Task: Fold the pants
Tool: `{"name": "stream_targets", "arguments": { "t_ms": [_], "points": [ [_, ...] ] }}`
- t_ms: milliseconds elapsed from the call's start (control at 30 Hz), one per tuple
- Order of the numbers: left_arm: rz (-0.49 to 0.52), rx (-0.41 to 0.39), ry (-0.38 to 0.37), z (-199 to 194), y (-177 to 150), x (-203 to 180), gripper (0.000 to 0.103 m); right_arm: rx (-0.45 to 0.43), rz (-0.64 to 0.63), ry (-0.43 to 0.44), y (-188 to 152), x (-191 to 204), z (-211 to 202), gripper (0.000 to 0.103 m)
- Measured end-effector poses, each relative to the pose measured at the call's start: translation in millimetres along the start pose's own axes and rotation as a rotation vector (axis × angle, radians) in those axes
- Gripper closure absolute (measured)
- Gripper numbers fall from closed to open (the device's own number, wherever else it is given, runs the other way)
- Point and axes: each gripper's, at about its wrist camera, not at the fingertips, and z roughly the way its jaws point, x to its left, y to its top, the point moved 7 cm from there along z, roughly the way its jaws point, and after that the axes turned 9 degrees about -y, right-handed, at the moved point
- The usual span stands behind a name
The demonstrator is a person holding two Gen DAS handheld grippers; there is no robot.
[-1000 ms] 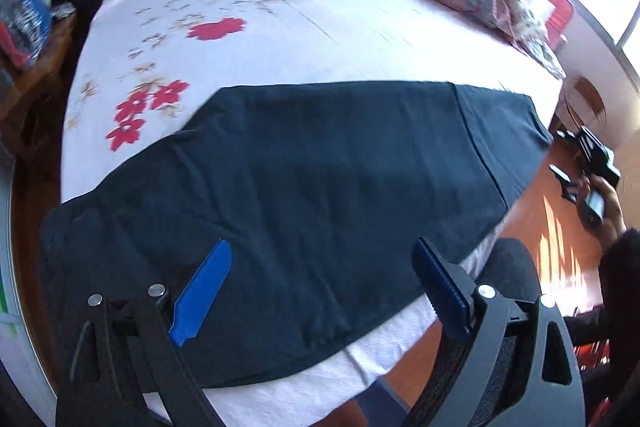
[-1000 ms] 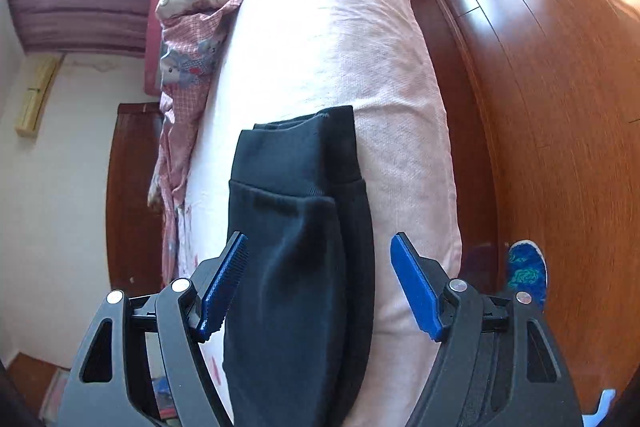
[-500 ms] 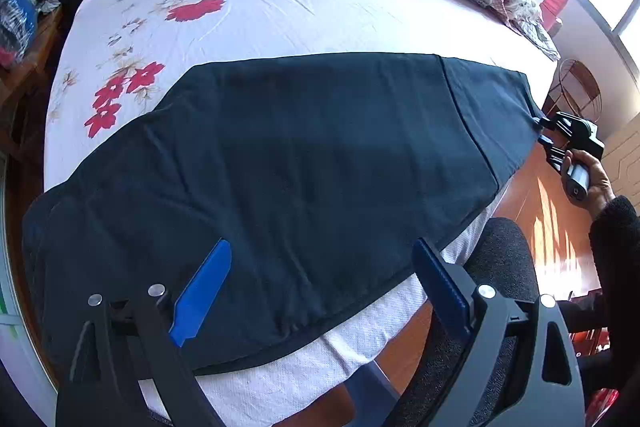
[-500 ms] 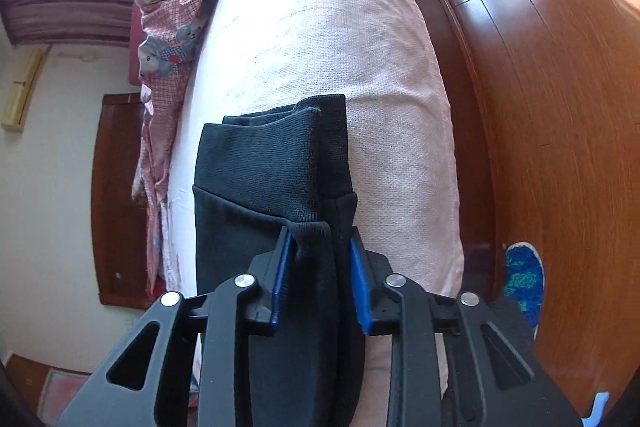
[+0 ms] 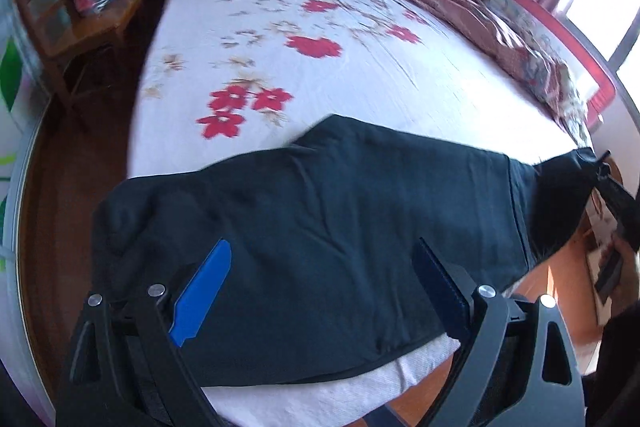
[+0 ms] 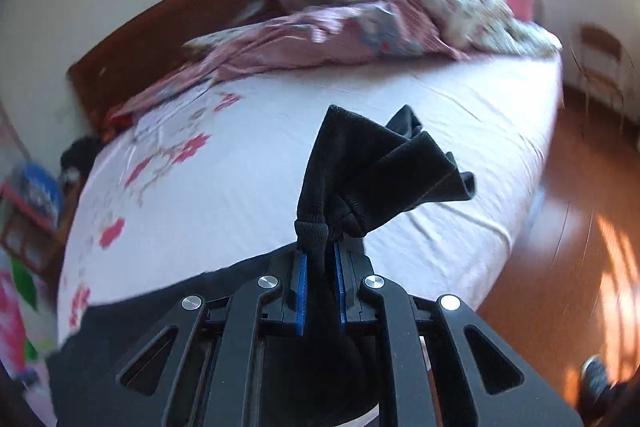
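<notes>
Only the right view shows right tongs (image 6: 320,267) closing on pants (image 6: 360,163); left tongs (image 5: 320,279) released.

- The pants (image 5: 340,227) run under the left gripper (image 5: 324,287) at the bottom of the left wrist view, so their near hem is partly covered by its black frame.
- The right gripper (image 5: 618,203) shows there only as a dark shape cut by the right edge; its fingers cannot be made out.
- In the right wrist view, the cloth below the blue pads is hidden behind the gripper body.
- The quilt (image 6: 360,27) and headboard (image 6: 168,39) are smeared by motion blur.
- The items on the wooden chair (image 5: 92,23) are too blurred to identify.
- A shoe (image 6: 596,375) is clipped at the bottom right corner.
</notes>
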Motion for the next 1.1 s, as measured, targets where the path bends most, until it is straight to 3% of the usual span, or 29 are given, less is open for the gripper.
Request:
{"name": "stream_targets", "arguments": {
  "t_ms": [133,267,367,600,633,667,767,833,900,967,1000,1067,1100],
  "points": [
    [-0.126,-0.053,0.064,-24.0,-1.9,59.4,0.008,-0.091,-0.408,0.015,-40.0,121.3,-36.6,0.093],
    [-0.201,-0.049,0.114,-34.6,-17.4,102.1,0.008,-0.076,-0.775,0.022,-136.0,213.7,-32.8,0.093],
    [-0.250,-0.032,0.123,-35.6,-30.2,121.7,0.008,-0.076,-1.032,-0.055,-205.3,243.4,-13.5,0.093],
    [-0.278,-0.016,0.103,-28.1,-39.9,130.1,0.008,-0.192,-1.095,-0.104,-189.6,242.1,-38.5,0.093],
    [-0.276,-0.011,0.096,-25.0,-39.2,128.1,0.008,-0.149,-1.141,-0.089,-200.0,243.2,-34.3,0.093],
    [-0.278,-0.004,0.088,-22.3,-39.3,125.6,0.008,-0.074,-1.184,-0.060,-213.2,242.7,-28.9,0.086],
    [-0.280,0.009,0.055,-15.6,-38.3,117.2,0.008,-0.048,-1.227,0.003,-219.1,239.6,-45.2,0.080],
    [-0.267,0.016,0.058,-13.5,-38.9,114.9,0.008,-0.025,-1.084,0.115,-196.2,239.0,-69.8,0.080],
    [-0.270,0.021,0.064,-11.0,-39.8,115.7,0.008,-0.031,-0.888,0.172,-158.0,233.0,-82.9,0.080],
    [-0.282,0.023,0.053,-10.0,-40.7,115.8,0.008,-0.009,-0.703,0.119,-122.7,217.9,-64.6,0.080],
    [-0.285,0.022,0.050,-10.1,-40.6,115.6,0.008,-0.004,-0.670,0.067,-114.7,213.3,-48.7,0.080],
    [-0.290,0.015,0.041,-11.7,-39.3,117.0,0.008,0.032,-0.653,0.036,-118.0,215.1,-23.3,0.080],
    [-0.298,0.006,0.037,-14.5,-39.2,119.6,0.008,0.056,-0.713,0.036,-133.6,224.4,-12.9,0.080]
  ]
}}
